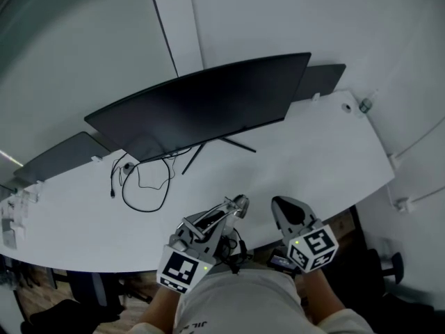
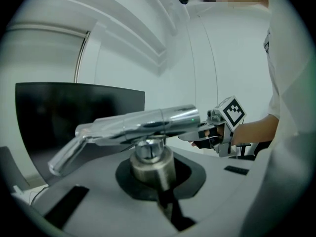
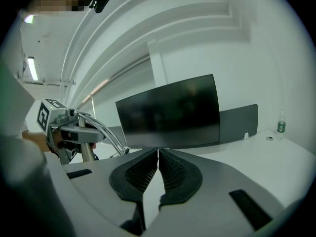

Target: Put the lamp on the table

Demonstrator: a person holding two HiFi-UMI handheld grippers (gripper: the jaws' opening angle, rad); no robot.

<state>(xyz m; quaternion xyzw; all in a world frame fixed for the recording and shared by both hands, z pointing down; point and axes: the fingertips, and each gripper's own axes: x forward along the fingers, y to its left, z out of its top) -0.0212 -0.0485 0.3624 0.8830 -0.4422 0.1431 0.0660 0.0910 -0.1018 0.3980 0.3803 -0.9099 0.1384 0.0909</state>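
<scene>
Left hand-held gripper: held low in front of the torso, pointing forward and slightly right, jaws closed on the metal post of the lamp. Right hand-held gripper: just beside the left at about the same height, pointing forward, jaws brought together with the ribbed pads meeting at the tips and nothing between them. Left forearm and right forearm: bare, drawn in close to the body, each extending straight behind its gripper.

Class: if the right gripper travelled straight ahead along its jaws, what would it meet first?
Probably the large black curved monitor on the white desk; the right gripper points at its lower edge, though depth is unclear.
</scene>
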